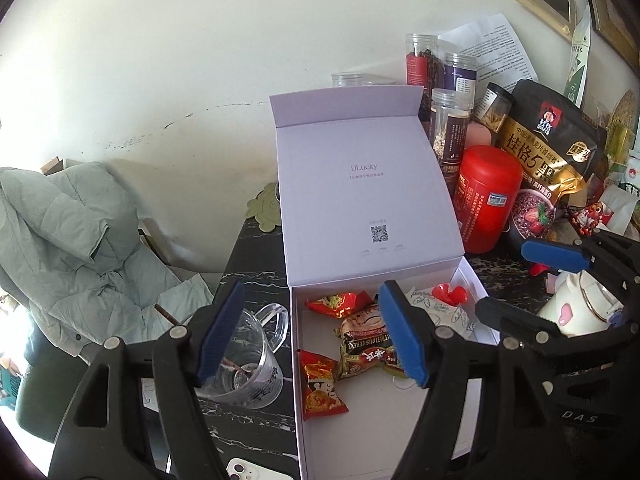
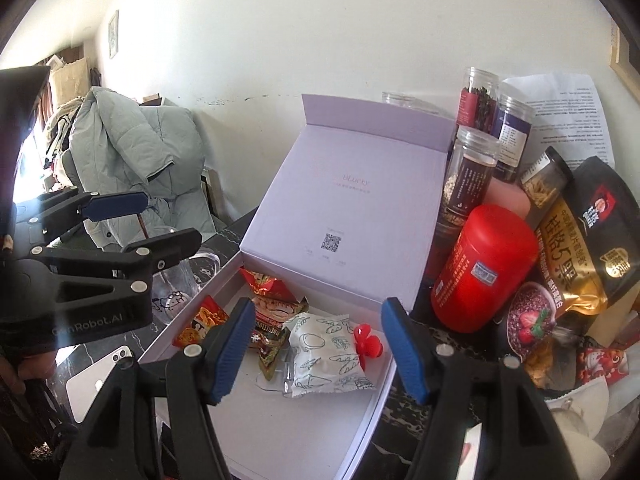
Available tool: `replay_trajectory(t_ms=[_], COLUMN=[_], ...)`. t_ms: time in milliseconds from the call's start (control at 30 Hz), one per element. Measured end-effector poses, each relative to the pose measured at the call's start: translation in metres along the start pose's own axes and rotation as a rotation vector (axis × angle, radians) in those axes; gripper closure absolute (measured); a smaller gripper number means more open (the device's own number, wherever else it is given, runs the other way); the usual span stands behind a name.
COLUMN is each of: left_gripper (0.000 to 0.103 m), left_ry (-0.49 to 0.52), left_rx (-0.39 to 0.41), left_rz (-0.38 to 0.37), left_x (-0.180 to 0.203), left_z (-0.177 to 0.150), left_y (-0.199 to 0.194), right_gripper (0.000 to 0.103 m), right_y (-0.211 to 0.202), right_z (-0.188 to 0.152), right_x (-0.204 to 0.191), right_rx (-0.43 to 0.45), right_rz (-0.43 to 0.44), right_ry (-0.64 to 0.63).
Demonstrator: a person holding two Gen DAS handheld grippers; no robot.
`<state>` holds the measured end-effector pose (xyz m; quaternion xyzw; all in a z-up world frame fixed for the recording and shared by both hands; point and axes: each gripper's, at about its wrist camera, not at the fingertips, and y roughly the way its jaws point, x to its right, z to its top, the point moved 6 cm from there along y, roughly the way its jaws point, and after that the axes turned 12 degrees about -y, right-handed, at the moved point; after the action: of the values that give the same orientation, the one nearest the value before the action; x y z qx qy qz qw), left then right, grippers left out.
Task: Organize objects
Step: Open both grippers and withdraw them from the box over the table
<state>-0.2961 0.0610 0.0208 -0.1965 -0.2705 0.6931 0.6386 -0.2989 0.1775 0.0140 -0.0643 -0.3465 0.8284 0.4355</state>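
A white gift box point(image 1: 372, 424) lies on the dark marble table with its lid point(image 1: 360, 200) propped upright behind it. Inside are red snack packets point(image 1: 320, 388), a brown cereal bar point(image 1: 360, 344), a white printed packet point(image 2: 324, 348) and a small red plastic piece point(image 2: 366, 342). My left gripper point(image 1: 312, 336) hovers open above the box's left wall, with nothing between its blue pads. My right gripper point(image 2: 320, 346) stands open over the box, above the packets, and it too is empty. Each gripper shows in the other's view, the right gripper point(image 1: 532, 284) and the left gripper point(image 2: 148, 224).
A glass mug point(image 1: 248, 360) with a stick in it and a white phone point(image 2: 96, 376) lie left of the box. To its right crowd a red canister point(image 1: 488, 196), several jars point(image 1: 448, 128), a black oats bag point(image 1: 552, 148) and a white heart mug point(image 1: 576, 308). A grey-green jacket point(image 1: 72, 240) drapes a chair.
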Motion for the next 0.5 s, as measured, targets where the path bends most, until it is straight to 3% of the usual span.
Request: replay_trajectory(t_ms=[300, 500], left_gripper=[0.015, 0.01], left_ry=[-0.037, -0.037], left_rx=[0.015, 0.029], left_rz=[0.006, -0.002], left_x=[-0.012, -0.019], left_z=[-0.007, -0.014], left_y=[-0.034, -0.054], right_gripper=[0.033, 0.032], right_y=[-0.032, -0.048], right_z=[-0.004, -0.012], right_x=[-0.021, -0.033], right_rx=[0.037, 0.037], right_rz=[0.037, 0.027], right_ry=[0.0, 0.022])
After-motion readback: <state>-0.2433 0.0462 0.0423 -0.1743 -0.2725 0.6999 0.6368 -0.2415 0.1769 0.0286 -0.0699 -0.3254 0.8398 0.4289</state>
